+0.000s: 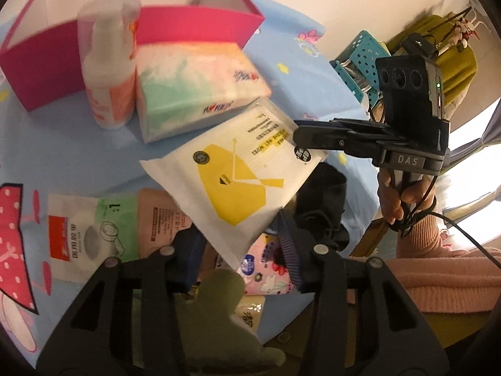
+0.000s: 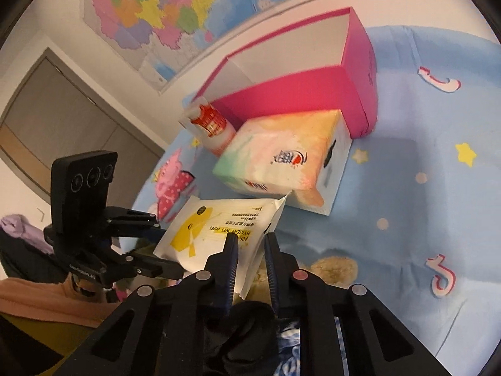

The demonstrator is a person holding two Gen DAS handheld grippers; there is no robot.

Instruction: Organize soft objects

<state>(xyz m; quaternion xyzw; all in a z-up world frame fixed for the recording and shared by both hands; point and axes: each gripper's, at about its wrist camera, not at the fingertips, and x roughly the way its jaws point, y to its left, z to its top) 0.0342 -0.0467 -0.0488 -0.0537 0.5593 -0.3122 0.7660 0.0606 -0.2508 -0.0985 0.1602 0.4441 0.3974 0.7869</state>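
Note:
A white and yellow wet wipes pack (image 1: 238, 169) (image 2: 216, 228) hangs tilted above the blue cloth, held from two sides. My right gripper (image 2: 252, 247) (image 1: 300, 136) is shut on the pack's thin seam edge. My left gripper (image 1: 238, 247) (image 2: 169, 244) has the opposite corner between its pads, and both pads touch it. A pastel tissue pack (image 1: 194, 84) (image 2: 281, 163) lies just beyond, in front of an open pink box (image 1: 194, 22) (image 2: 297, 94). Black fabric (image 1: 322, 206) (image 2: 250, 329) lies below the pack.
A white pump bottle (image 1: 106, 72) (image 2: 213, 125) stands beside the tissue pack. A medical tape packet (image 1: 81, 235), a pink pouch (image 1: 162, 216), a floral pack (image 1: 269, 269) and a green soft piece (image 1: 219, 313) lie near the cloth's front edge. A brown plush (image 2: 335, 269) sits to the right.

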